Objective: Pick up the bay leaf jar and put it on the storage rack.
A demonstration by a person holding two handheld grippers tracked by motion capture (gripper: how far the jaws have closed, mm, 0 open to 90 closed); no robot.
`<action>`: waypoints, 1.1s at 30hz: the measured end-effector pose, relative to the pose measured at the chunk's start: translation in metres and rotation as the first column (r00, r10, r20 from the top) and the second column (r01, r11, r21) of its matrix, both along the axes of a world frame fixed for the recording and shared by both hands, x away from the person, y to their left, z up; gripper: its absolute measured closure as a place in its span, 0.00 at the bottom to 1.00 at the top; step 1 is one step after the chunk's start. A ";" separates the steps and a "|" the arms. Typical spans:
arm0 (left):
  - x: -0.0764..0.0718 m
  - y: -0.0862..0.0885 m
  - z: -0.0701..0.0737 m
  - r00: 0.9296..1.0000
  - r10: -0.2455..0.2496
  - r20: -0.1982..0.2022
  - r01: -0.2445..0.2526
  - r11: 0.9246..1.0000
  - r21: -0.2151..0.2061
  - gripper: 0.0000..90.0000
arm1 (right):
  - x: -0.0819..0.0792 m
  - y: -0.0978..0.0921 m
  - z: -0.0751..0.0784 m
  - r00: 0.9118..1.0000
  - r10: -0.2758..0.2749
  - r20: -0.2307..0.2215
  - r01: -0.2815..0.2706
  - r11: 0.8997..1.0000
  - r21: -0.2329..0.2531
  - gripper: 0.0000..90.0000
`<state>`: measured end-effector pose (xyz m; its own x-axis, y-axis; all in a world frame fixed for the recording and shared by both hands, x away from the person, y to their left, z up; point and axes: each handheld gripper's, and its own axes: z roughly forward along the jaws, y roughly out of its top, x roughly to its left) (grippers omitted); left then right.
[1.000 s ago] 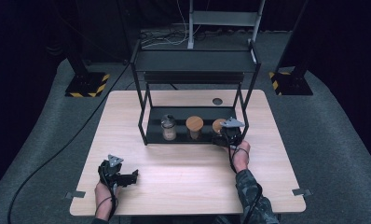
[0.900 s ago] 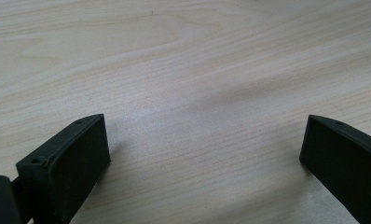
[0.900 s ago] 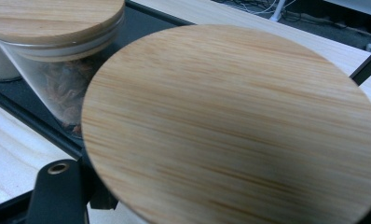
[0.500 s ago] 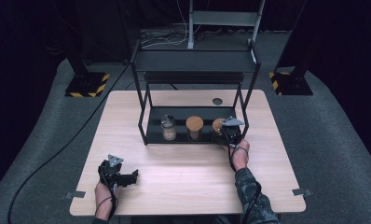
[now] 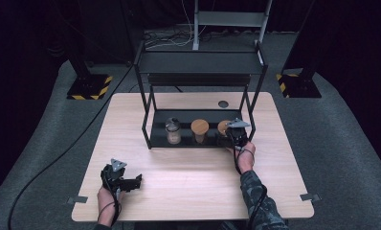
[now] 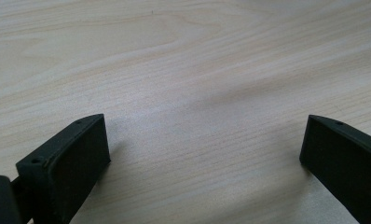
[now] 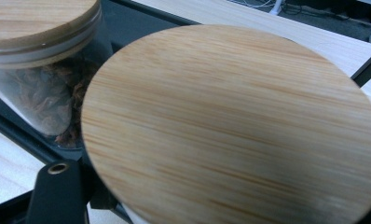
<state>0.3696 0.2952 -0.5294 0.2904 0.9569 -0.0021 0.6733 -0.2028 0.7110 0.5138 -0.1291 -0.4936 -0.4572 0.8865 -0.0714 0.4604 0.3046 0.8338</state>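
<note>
On the lower shelf of a black metal rack [image 5: 200, 62] stand three jars: a clear one with a metal clasp lid [image 5: 173, 130], a wooden-lidded one [image 5: 199, 129], and a second wooden-lidded jar [image 5: 222, 126] at the right. My right gripper [image 5: 230, 136] is at this right jar, a jaw on each side. In the right gripper view its round lid [image 7: 230, 126] hides the contact, and one finger [image 7: 58, 193] shows beside the jar. The neighbouring jar [image 7: 39, 42] holds brown dried matter. My left gripper [image 5: 133, 182] [image 6: 202, 149] lies open on bare wood at the front left.
The wooden table [image 5: 188, 167] has a round cable hole [image 5: 223, 103] behind the rack. The rack's posts and top shelf close in the jars. Two stand bases with yellow-black stripes [image 5: 88, 88] [image 5: 298, 86] sit on the grey floor beyond the table.
</note>
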 end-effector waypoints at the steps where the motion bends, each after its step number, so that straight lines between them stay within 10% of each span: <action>1: 0.000 0.000 0.000 1.000 0.000 0.000 0.000 1.000 0.000 0.01 | 0.001 0.000 0.000 1.000 -0.002 -0.001 0.002 1.000 0.003 0.27; 33: 0.000 0.000 0.000 1.000 0.000 0.000 0.000 1.000 0.001 0.01 | 0.016 0.004 -0.005 0.999 -0.033 -0.022 0.034 0.998 0.049 0.27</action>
